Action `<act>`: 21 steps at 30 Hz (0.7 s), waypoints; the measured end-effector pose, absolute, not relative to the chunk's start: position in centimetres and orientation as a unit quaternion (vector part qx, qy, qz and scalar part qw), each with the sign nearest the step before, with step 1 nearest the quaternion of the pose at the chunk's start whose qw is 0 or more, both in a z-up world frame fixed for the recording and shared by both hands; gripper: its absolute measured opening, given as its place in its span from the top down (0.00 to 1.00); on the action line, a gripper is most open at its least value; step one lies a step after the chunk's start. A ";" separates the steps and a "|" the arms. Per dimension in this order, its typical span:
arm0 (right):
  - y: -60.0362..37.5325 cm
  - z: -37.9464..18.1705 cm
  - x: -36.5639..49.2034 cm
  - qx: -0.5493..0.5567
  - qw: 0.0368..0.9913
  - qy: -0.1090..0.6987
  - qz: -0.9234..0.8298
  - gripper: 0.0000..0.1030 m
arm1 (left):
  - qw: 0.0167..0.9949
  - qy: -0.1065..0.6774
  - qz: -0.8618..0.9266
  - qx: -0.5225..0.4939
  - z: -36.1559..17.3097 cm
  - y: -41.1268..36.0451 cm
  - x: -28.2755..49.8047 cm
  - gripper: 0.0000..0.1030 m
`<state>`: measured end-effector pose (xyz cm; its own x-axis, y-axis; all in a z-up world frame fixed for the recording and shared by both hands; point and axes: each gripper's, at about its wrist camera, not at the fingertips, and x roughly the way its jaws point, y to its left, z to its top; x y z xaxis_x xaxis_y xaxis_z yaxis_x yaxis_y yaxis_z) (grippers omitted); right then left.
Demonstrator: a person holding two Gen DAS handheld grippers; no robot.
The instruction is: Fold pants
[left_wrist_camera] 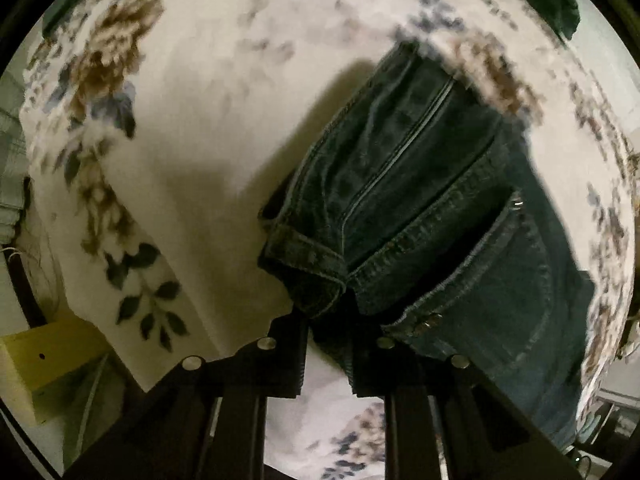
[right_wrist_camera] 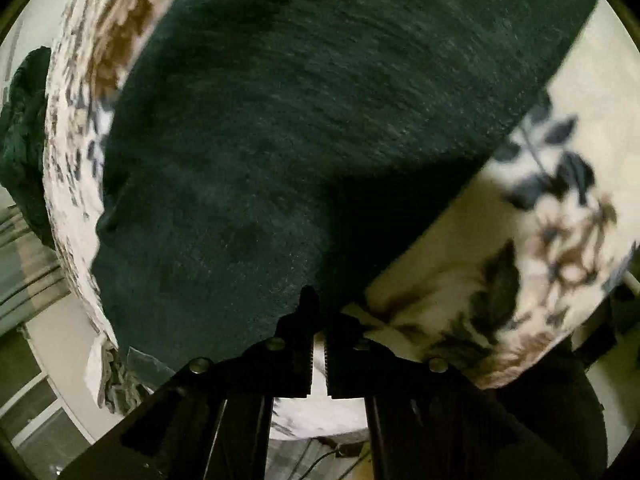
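Dark blue jeans [left_wrist_camera: 420, 208] lie on a white floral sheet [left_wrist_camera: 208, 92], waistband, open zipper and a riveted pocket toward my left gripper [left_wrist_camera: 330, 320]. Its jaws are closed on the waistband edge, which hangs between the fingers. In the right wrist view a broad stretch of the same dark denim [right_wrist_camera: 304, 120] covers the sheet [right_wrist_camera: 532, 248]. My right gripper [right_wrist_camera: 318, 320] has its toothed jaws nearly together at the denim's near edge; fabric seems pinched at the tips, though shadow hides the contact.
A yellow-green box [left_wrist_camera: 48, 356] sits off the bed's left edge. Dark green cloth [right_wrist_camera: 24, 132] is bunched at the far side. Floor and cables [right_wrist_camera: 332, 456] show below the bed edge.
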<state>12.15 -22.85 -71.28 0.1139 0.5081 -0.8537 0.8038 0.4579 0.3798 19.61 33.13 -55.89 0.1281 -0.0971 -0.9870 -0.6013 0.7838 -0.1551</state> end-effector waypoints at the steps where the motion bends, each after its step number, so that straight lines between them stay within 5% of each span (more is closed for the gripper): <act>1: -22.8 -71.5 12.2 0.497 0.550 0.658 -0.131 0.97 | 0.698 0.636 0.182 -0.276 -56.2 33.3 20.0 0.83; 5: -22.3 -71.3 14.4 0.463 0.539 0.697 -0.097 0.89 | 0.692 0.639 0.180 -0.282 -54.7 33.7 20.5 0.82; 8: -21.1 -68.1 17.0 0.399 0.556 0.728 -0.041 0.52 | 0.699 0.629 0.183 -0.285 -52.1 33.5 19.5 0.77; 9: -20.4 -66.4 18.1 0.384 0.571 0.725 -0.011 0.48 | 0.701 0.630 0.190 -0.275 -51.3 33.1 19.4 0.74; 13: -16.6 -61.6 23.4 0.338 0.612 0.709 0.091 0.43 | 0.719 0.627 0.189 -0.234 -49.4 30.3 20.7 0.34; 19: -10.5 -63.8 32.5 0.253 0.594 0.745 0.169 0.43 | 0.733 0.634 0.132 -0.205 -50.2 25.1 22.2 0.34; 21: -11.6 -65.6 33.9 0.217 0.617 0.749 0.107 0.56 | 0.742 0.634 0.116 -0.187 -49.7 23.2 23.0 0.34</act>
